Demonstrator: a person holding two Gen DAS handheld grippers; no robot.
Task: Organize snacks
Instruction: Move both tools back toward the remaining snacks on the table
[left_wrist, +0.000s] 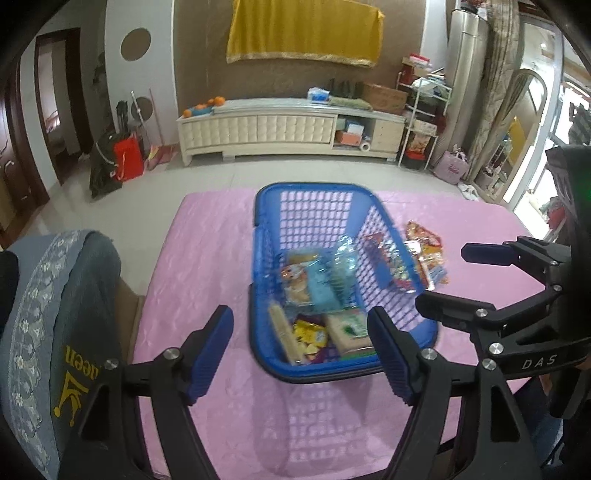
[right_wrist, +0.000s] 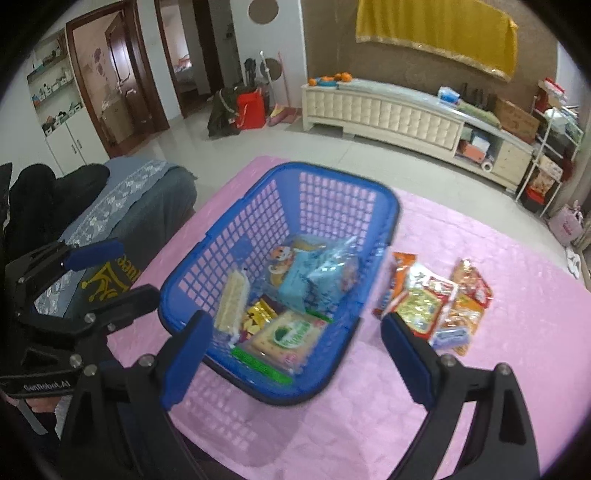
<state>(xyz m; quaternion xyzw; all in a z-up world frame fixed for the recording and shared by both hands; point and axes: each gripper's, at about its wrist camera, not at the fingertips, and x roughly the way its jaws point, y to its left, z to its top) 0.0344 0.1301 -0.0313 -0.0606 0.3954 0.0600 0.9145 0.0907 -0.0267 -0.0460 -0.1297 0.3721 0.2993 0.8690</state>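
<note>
A blue basket (left_wrist: 266, 221) stands on a pink cloth (left_wrist: 207, 258) and serves as the landmark here. Left of the basket, off the cloth's edge, is a chair back under a grey cover (left_wrist: 55, 314) with lace trim and yellow lettering.

Just left of the basket's near corner the left gripper (left_wrist: 299, 354) hangs over the cloth, its blue pads spread apart with nothing between them; its right pad overlaps the basket's near rim in the left wrist view.

Inside the basket, at the near end, lie a pale cracker stick pack (right_wrist: 231, 302), a yellow pack (right_wrist: 258, 315) and a green-labelled cracker pack (right_wrist: 288, 338). Beyond them, toward the basket's middle, sits a light blue pack (right_wrist: 314, 284) under clear wrap.

At the basket's near right corner the right gripper (right_wrist: 295, 363) hovers, jaws wide apart and empty; its left pad overlaps the near rim in the right wrist view.

Right of the basket, on the cloth, lies a cluster of orange and red snack packs (right_wrist: 436, 299), touching one another and just beside the basket's right wall.
</note>
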